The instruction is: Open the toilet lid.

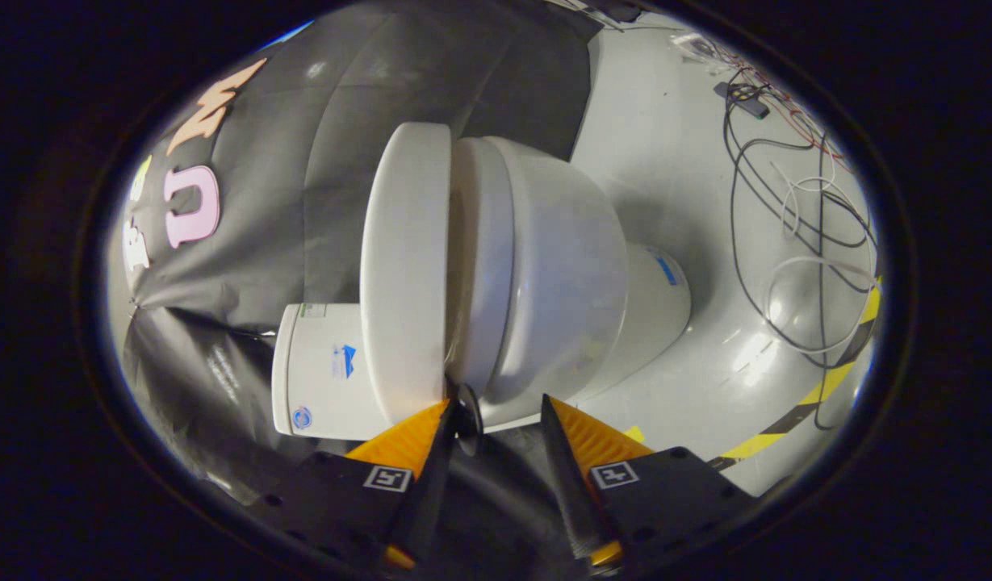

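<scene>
The view is rolled on its side, so the white toilet lies sideways. Its lid (405,266) stands a narrow gap off the seat (481,258), which rests on the bowl (568,274). The tank (318,379) sits behind the lid, against the black cloth wall. My gripper (496,402) is open, right at the near edge of the toilet. One fingertip (441,415) touches or nearly touches the lid's rim at the gap, beside a small dark round piece (468,415). The other fingertip (554,415) sits by the bowl's underside. The seat's edge lies between the fingers.
The pale floor (673,129) spreads beyond the bowl, with loose black and white cables (810,242) coiled on it. A yellow and black striped tape line (794,420) runs across the floor near the cables. The black cloth wall (302,202) hangs behind the tank.
</scene>
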Demonstrator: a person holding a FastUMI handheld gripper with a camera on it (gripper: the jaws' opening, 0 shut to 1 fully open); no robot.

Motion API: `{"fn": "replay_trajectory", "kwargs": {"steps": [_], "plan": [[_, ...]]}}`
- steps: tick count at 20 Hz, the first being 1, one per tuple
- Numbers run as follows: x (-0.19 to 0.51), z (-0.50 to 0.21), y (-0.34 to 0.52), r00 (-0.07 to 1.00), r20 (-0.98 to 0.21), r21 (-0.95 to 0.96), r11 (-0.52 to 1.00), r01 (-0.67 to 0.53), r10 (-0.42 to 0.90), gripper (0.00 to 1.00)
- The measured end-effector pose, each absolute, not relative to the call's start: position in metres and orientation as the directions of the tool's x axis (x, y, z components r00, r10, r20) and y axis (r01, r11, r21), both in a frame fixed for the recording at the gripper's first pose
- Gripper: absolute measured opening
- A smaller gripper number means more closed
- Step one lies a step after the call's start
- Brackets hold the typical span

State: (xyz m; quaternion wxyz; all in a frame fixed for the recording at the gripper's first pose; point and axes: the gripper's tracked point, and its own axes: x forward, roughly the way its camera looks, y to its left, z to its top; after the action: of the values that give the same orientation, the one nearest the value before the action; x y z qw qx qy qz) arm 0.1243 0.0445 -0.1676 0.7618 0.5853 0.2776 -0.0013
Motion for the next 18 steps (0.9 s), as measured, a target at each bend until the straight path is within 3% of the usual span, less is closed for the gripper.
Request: {"fn": "replay_trajectory", "kwargs": {"steps": [2,4,6,7,18], "plan": [[0.128,-0.161,0.046,0.86,-0.39,0.91,0.282,0.305,0.329,0.41],[0.128,-0.161,0.046,0.862,-0.387,0.91,0.283,0.302,0.326,0.16],[0.127,-0.152,0.024,0.877,-0.376,0.909,0.304,0.285,0.301,0.14],[0.137,-0.164,0.047,0.874,-0.385,0.904,0.311,0.293,0.296,0.01],[0.129,-0.11,0.046,0.871,-0.453,0.796,0.526,0.3,0.189,0.01]]}}
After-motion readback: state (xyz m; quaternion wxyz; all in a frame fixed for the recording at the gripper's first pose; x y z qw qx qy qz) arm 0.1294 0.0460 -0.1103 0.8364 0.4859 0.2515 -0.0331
